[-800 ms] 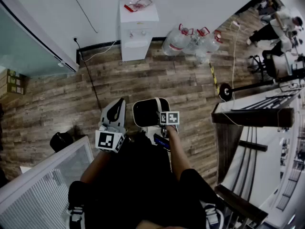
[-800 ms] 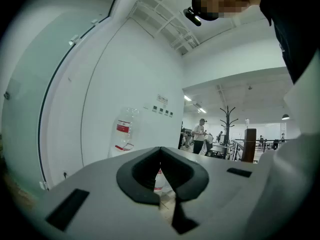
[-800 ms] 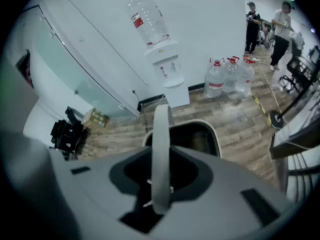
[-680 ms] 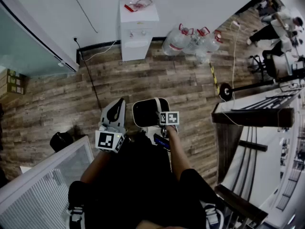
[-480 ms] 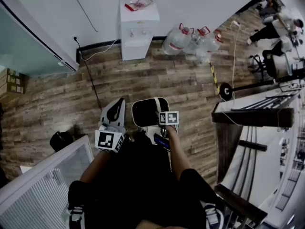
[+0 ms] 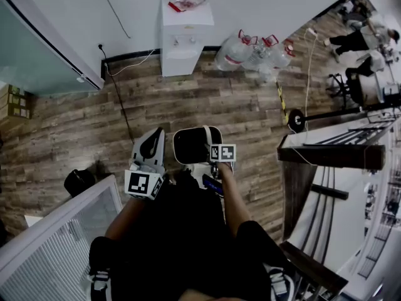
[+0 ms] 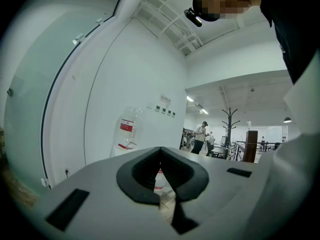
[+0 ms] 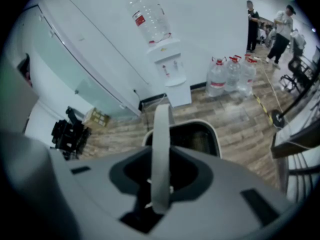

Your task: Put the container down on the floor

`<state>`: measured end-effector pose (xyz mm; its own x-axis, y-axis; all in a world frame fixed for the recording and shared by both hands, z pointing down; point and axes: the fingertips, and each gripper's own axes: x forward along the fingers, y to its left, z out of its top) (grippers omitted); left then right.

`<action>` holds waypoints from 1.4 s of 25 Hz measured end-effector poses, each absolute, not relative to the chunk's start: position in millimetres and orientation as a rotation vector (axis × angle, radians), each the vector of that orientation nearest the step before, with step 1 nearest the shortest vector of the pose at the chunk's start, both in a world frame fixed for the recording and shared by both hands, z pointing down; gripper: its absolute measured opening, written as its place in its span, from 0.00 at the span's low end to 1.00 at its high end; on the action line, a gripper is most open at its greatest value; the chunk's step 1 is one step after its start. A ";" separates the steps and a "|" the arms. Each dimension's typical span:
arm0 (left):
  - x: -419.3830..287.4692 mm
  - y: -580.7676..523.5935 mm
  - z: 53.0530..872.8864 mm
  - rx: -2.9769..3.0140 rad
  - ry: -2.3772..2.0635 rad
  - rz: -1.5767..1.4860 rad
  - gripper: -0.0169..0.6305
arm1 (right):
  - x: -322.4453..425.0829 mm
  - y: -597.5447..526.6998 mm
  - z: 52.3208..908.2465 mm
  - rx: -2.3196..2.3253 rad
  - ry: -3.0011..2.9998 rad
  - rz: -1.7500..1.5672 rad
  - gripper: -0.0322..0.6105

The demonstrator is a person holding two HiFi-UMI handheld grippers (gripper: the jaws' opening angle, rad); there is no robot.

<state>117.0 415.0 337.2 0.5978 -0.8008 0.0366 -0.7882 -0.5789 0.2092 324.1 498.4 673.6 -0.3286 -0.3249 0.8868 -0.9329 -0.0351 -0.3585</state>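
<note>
A white container with a dark inside hangs above the wood floor in front of the person. Its white strap handle runs up between the jaws of my right gripper, which is shut on it. In the right gripper view the container's rim shows just beyond the jaws. In the head view my right gripper sits at the container's near right edge. My left gripper is held just left of the container, apart from it. In its own view the left gripper is shut and holds nothing.
A white water dispenser stands against the far wall, with several water jugs to its right. A black object and a white slatted partition lie at the left. Dark railings are at the right. People stand far right.
The head view has drifted slightly. Both grippers and the hanging container keep their places.
</note>
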 end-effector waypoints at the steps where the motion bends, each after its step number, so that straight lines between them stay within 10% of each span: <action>1: 114.0 413.7 336.9 2.619 -1.325 -0.095 0.07 | 322.8 496.7 673.4 1.330 -1.676 1.377 0.23; 35: -47.5 340.4 348.5 2.458 -1.608 -0.143 0.07 | 188.1 349.8 664.6 1.178 -1.804 1.297 0.23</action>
<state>-47.5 340.4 348.5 0.4035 -0.9145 0.0288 -0.8950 -0.3880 0.2199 188.1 349.8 664.6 -0.4126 -0.3054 0.8582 -0.9108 0.1212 -0.3948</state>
